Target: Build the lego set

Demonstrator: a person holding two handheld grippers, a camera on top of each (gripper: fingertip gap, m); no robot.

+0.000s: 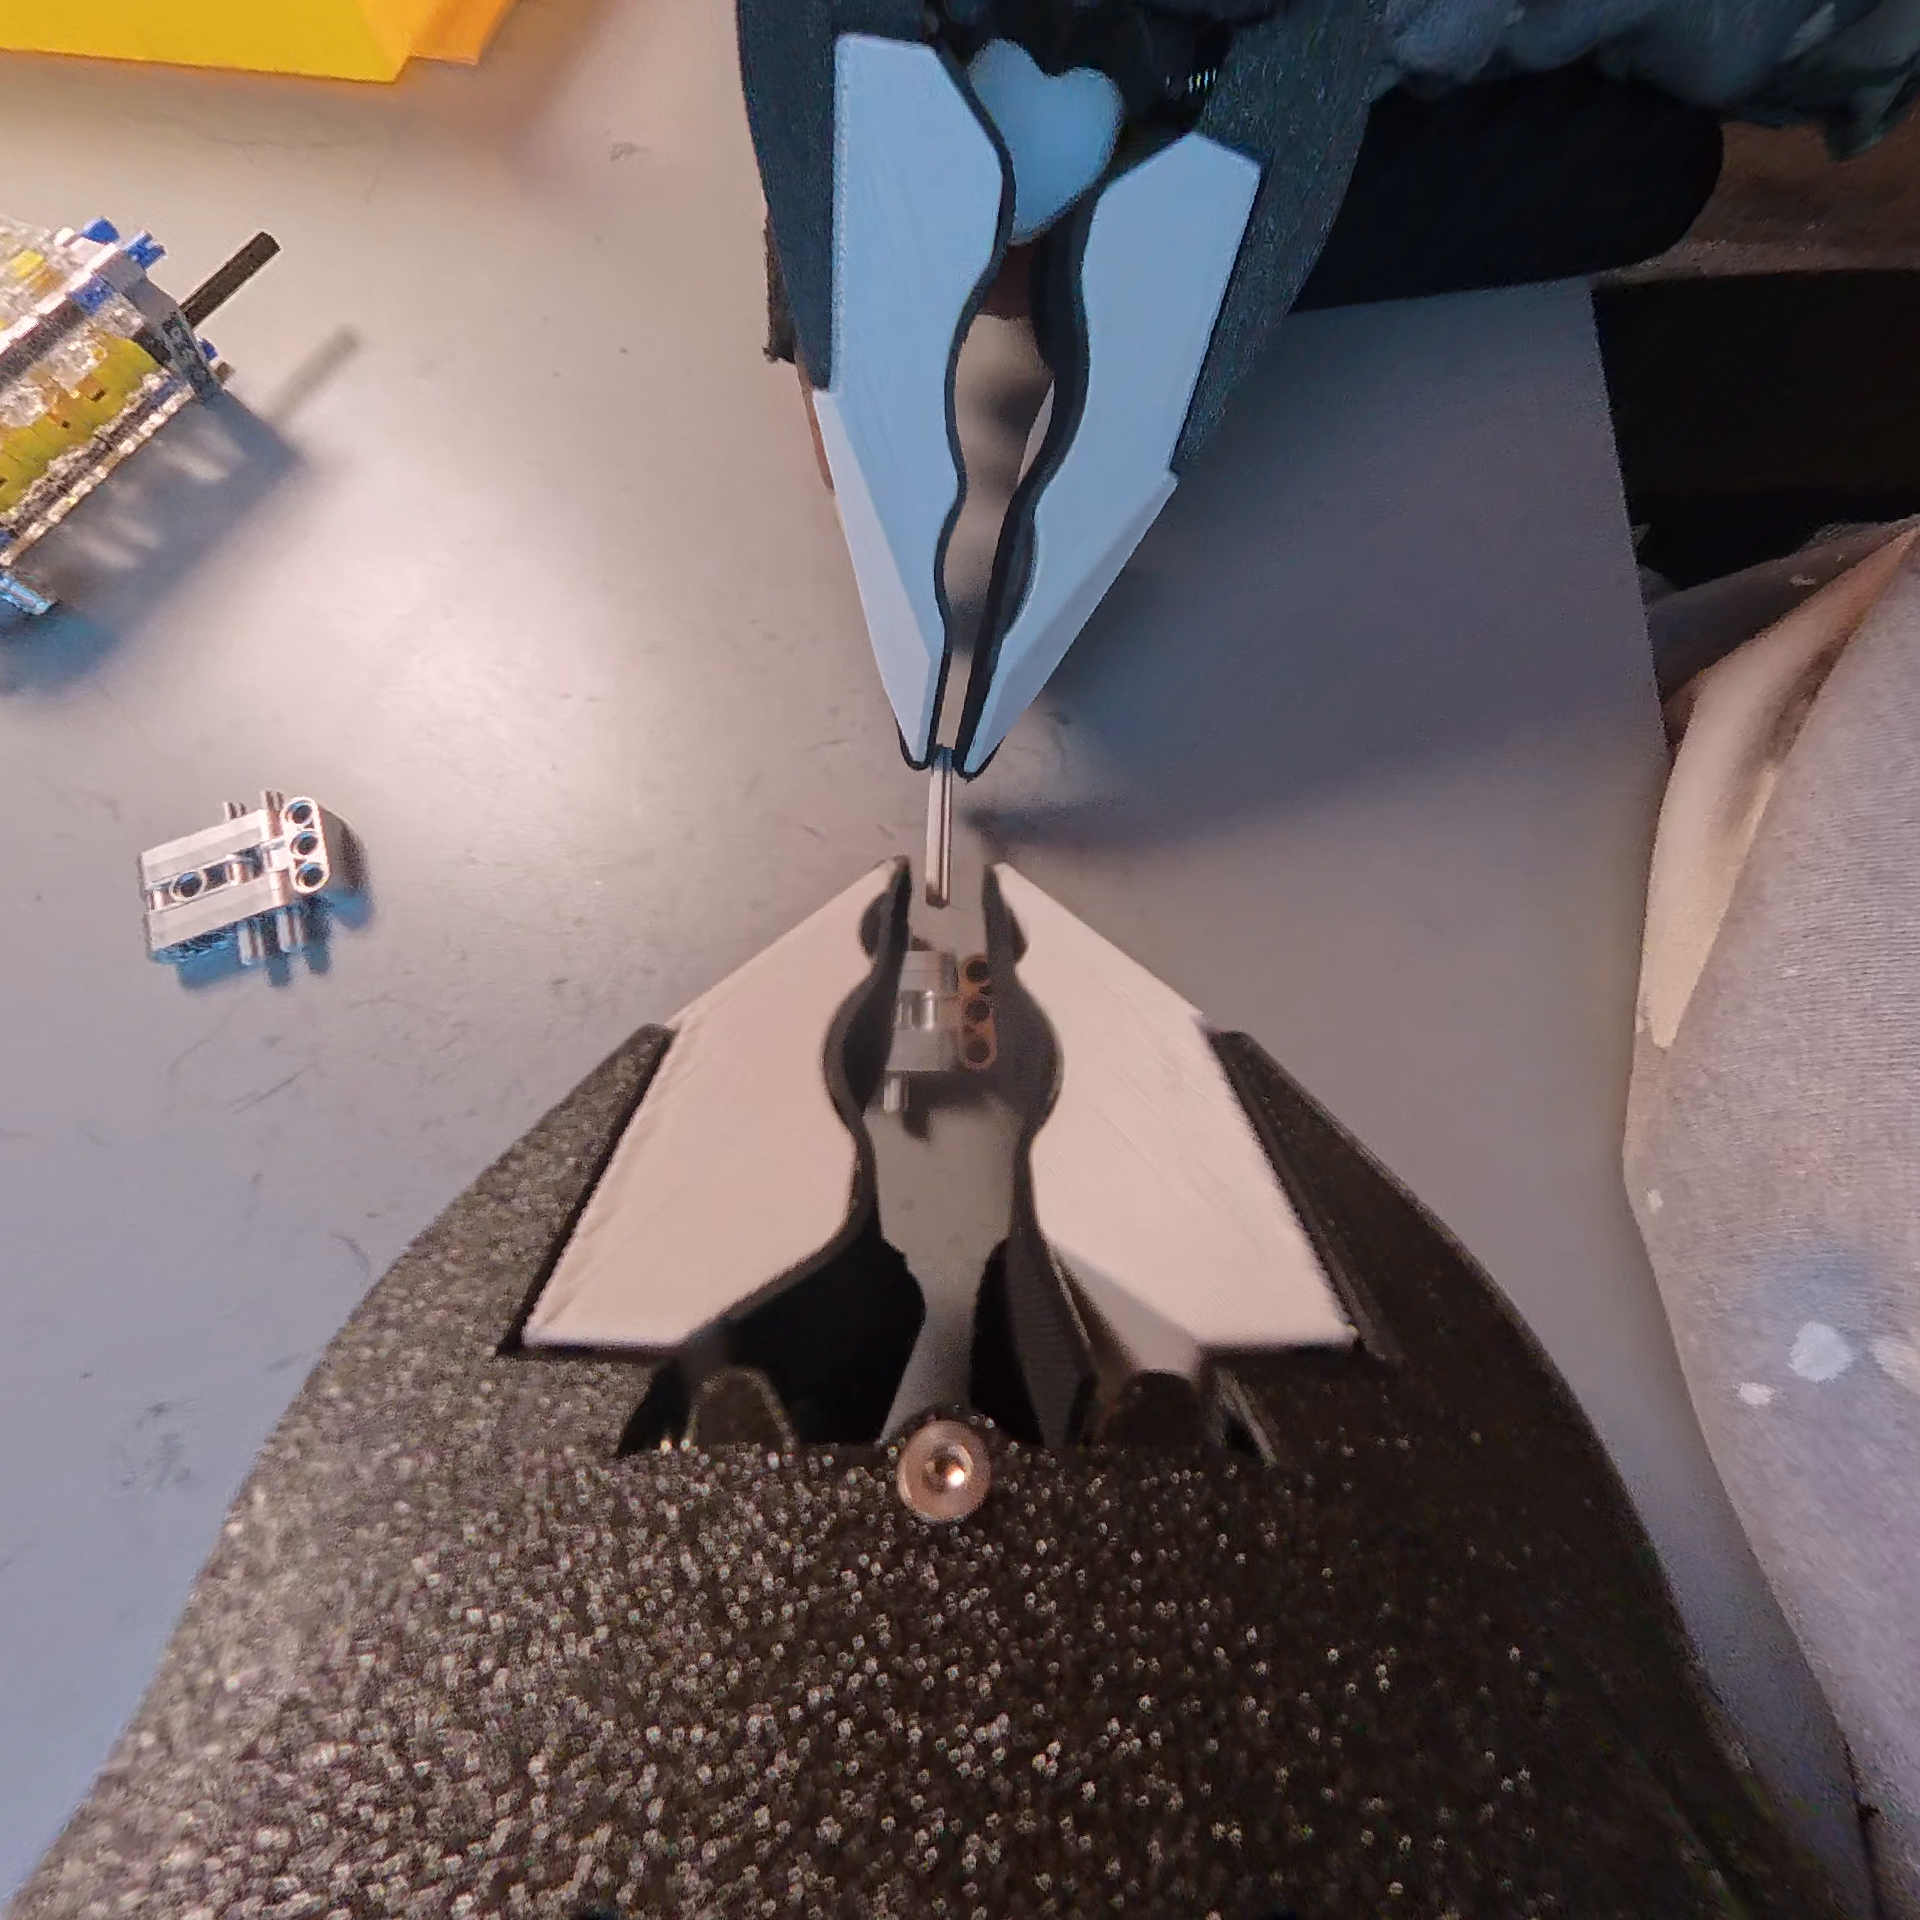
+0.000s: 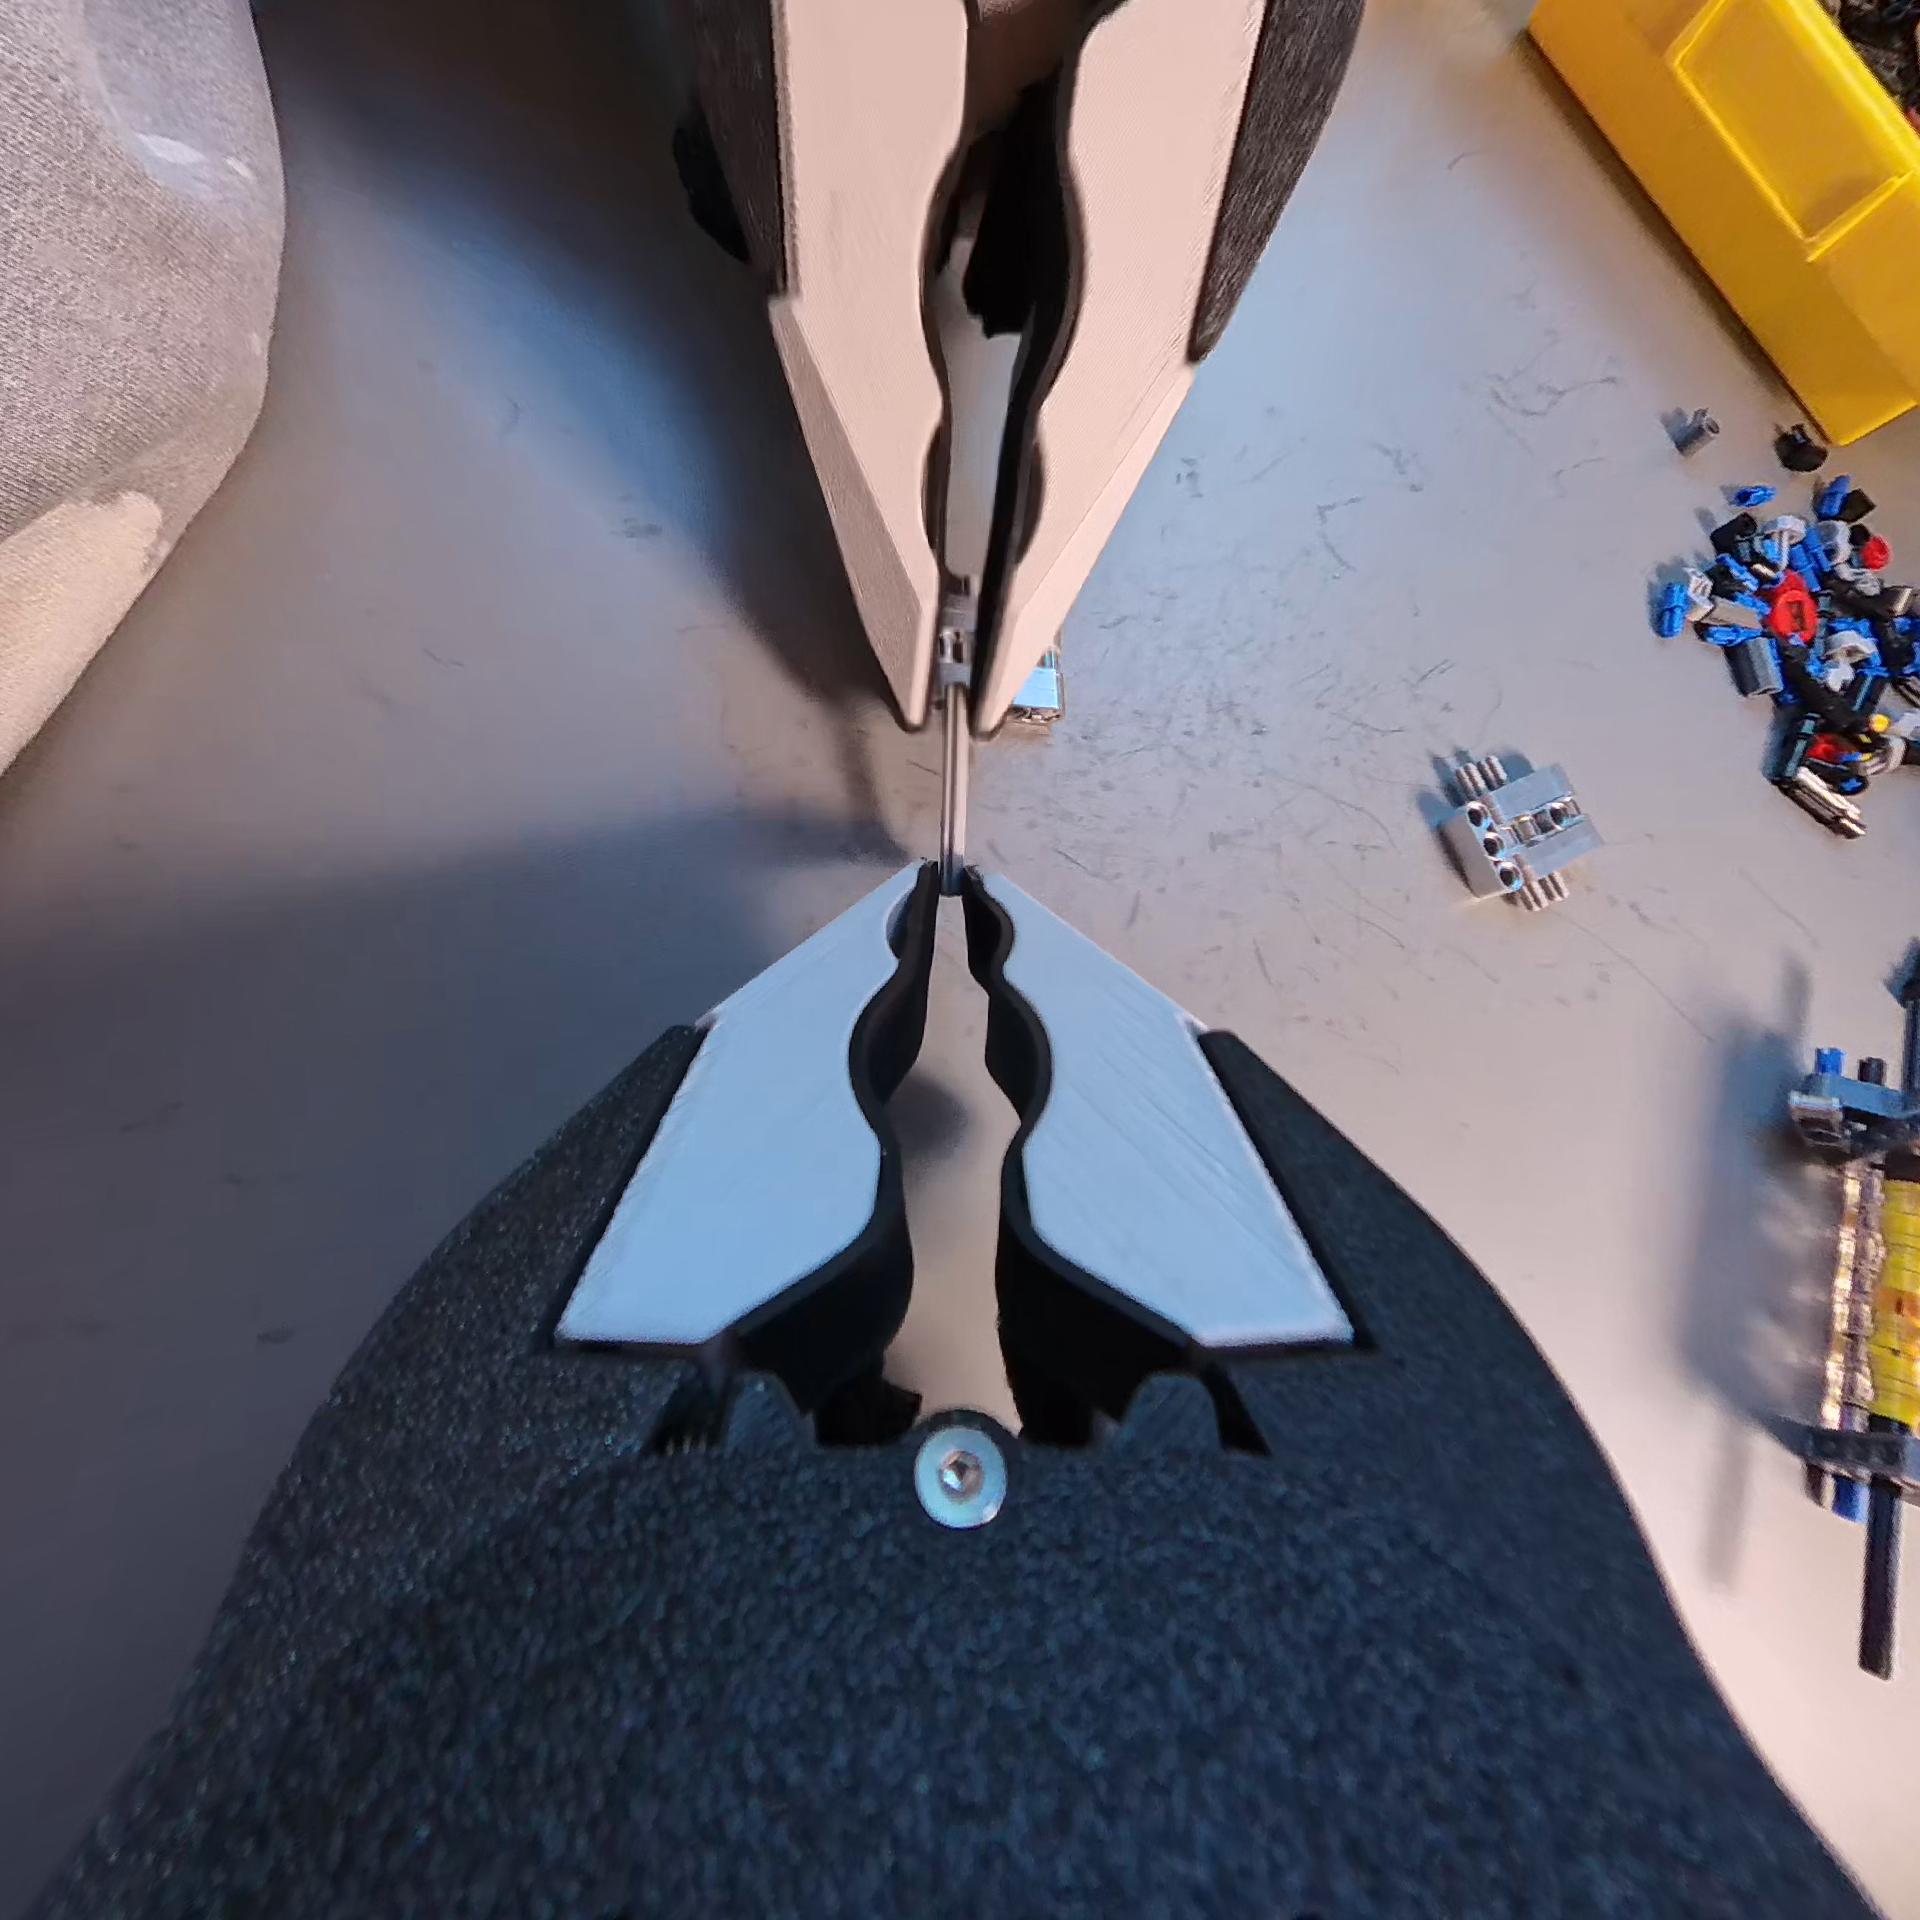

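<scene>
A: Currently the left gripper [image 1: 943,883] grasps a small grey brick piece [image 1: 940,1013] between its fingers; the right gripper [image 2: 943,878] pinches a thin grey axle [image 2: 951,805].

B: Confirmed. Tips face each other, the axle bridging them above the grey worktop [image 1: 520,623]. A second grey piece [image 2: 1517,831] lies apart, nearer the yellow bin [image 2: 1745,197] at the worktop's edge.

Even indoor light, soft shadows on the grey table [image 1: 520,623], wide-angle edge warp, slight motion blur.
</scene>
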